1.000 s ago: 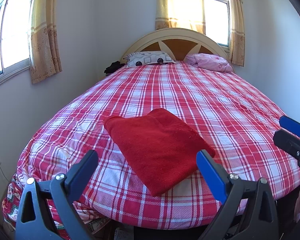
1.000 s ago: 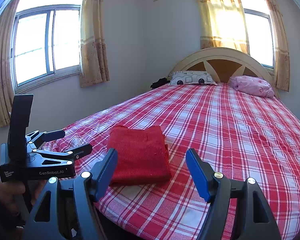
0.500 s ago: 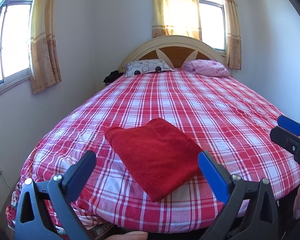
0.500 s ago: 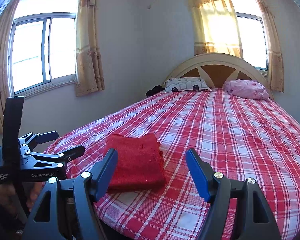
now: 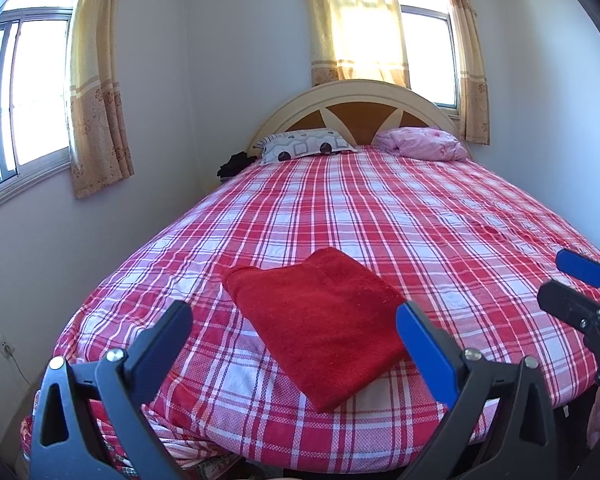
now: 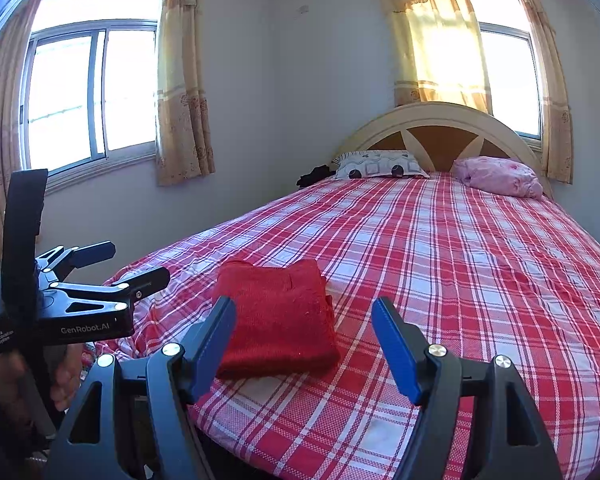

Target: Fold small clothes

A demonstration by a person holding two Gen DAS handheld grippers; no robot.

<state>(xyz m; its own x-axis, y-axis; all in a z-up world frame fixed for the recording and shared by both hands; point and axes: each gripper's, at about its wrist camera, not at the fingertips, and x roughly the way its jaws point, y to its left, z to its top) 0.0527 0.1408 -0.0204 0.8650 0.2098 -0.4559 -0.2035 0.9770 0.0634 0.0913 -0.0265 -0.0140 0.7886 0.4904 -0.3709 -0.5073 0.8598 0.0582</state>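
The red garment [image 5: 320,320] lies folded into a flat, roughly rectangular packet on the bed [image 5: 440,216], close to the foot edge and toward the window-side corner of the plaid cover. In the left wrist view its long axis runs diagonally, from the far left corner down to the near right corner, which nearly reaches the mattress edge. In the right wrist view the same packet [image 6: 278,320] appears with stacked layers showing along its right side.

Position relative to the tools: the garment lies directly ahead of and below the left tool [image 5: 296,334], framed between its two fingers. From the right tool [image 6: 304,338] it lies ahead and offset to the left, behind the left finger. The left tool is judged the nearer and better aligned of the two.

Tool state:
- Left tool: jaws spread wide, released, nothing between the pads. It hangs off the foot of the bed, clear of garment and cover.
- Right tool: jaws likewise spread, empty, touching nothing.

Judgement: the fold looks complete or nearly so. Any further fold or lift would approach from the near right corner, along the diagonal axis.
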